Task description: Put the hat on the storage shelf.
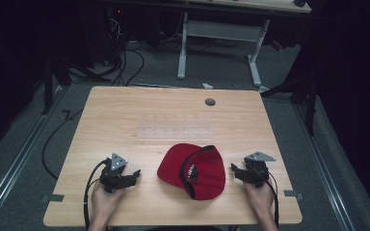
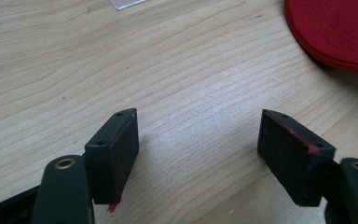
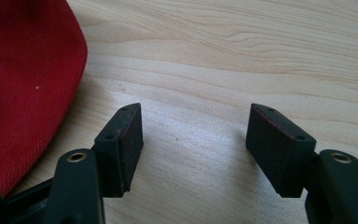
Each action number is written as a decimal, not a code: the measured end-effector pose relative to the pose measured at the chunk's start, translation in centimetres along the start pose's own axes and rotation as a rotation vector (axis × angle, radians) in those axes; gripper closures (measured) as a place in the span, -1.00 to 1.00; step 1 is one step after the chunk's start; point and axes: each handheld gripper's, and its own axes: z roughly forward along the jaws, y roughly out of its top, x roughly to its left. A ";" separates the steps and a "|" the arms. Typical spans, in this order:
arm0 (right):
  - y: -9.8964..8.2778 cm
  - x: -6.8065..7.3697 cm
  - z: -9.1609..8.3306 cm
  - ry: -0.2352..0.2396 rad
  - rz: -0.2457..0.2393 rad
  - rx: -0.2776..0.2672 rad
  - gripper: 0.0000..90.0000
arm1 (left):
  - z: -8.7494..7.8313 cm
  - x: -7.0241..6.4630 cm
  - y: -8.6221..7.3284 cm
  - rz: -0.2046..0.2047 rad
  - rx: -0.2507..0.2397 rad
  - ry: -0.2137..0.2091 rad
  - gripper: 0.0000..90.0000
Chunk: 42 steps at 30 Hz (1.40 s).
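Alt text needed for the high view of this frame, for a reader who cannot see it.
A red fabric baseball cap lies near the front edge of a light wooden table, between two hand-held black tools. The left tool and right tool both rest open on the tabletop, each pointing inward at the cap without touching it.

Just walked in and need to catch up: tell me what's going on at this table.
A person sits at a wooden table with a two-jaw gripper in each hand. A red cap lies between them near the front edge, its dark underside partly showing. The left gripper rests left of the cap and the right gripper right of it, both pointing inward. Both have open jaws with only bare wood between them, and neither touches the cap. A faint clear sheet lies farther back, beyond the cap.
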 end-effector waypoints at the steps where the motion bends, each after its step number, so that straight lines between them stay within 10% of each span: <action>1: 0.0 0.0 0.0 0.001 -0.001 0.000 -0.20 | 0.0 0.0 0.0 -0.002 0.001 0.000 -0.35; 30: 0.2 0.2 0.1 0.004 0.005 0.011 -0.33 | 0.0 0.0 0.0 0.002 0.006 0.002 -0.38; 42: 0.8 0.6 -1.2 0.125 0.039 -0.049 -0.21 | 0.0 -0.1 0.0 0.000 0.003 0.003 -0.40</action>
